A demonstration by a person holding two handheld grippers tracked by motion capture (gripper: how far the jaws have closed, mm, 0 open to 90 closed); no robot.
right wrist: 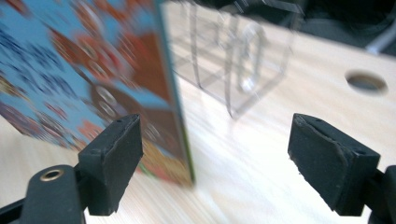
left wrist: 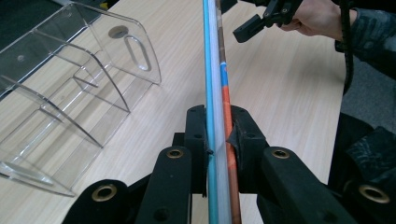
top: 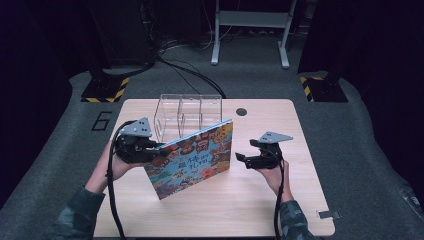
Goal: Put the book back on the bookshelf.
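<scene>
A thin picture book with a busy blue and orange cover stands tilted on edge over the wooden table. My left gripper is shut on its upper left edge; in the left gripper view the book's edge runs straight up from between the pads. My right gripper hangs just right of the book, open, with nothing between its fingers. In the right gripper view the book's cover and near edge lie between the jaws, closer to the left pad.
A clear acrylic divider rack stands behind the book at the table's far middle, also seen as the rack to the left in the left gripper view. A round cable hole sits near the far edge.
</scene>
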